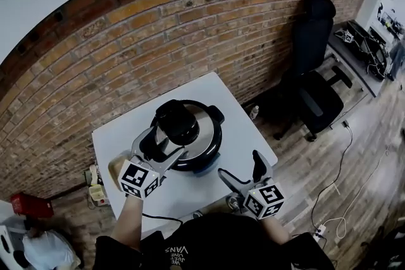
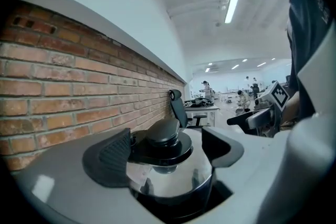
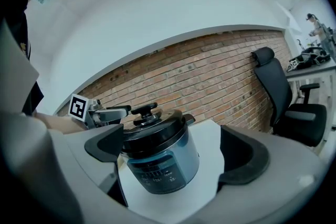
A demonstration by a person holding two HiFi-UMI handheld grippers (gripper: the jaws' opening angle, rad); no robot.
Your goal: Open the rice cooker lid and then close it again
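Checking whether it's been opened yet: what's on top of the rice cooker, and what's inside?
Its steel lid with a black knob sits on the rice cooker; the open left gripper straddles the knob. The inside can't be seen: the lid covers it.

The right gripper (image 3: 176, 157) is hovering with jaws wide apart while the closed rice cooker (image 3: 157, 152) is sitting beyond them on the white table (image 3: 211, 136)

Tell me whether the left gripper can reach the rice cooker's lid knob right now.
Probably yes. The left gripper has its jaws apart and empty, low over the lid, with the black knob straight ahead, in line with the gap. Nothing shows between them; the right gripper is off to the side.
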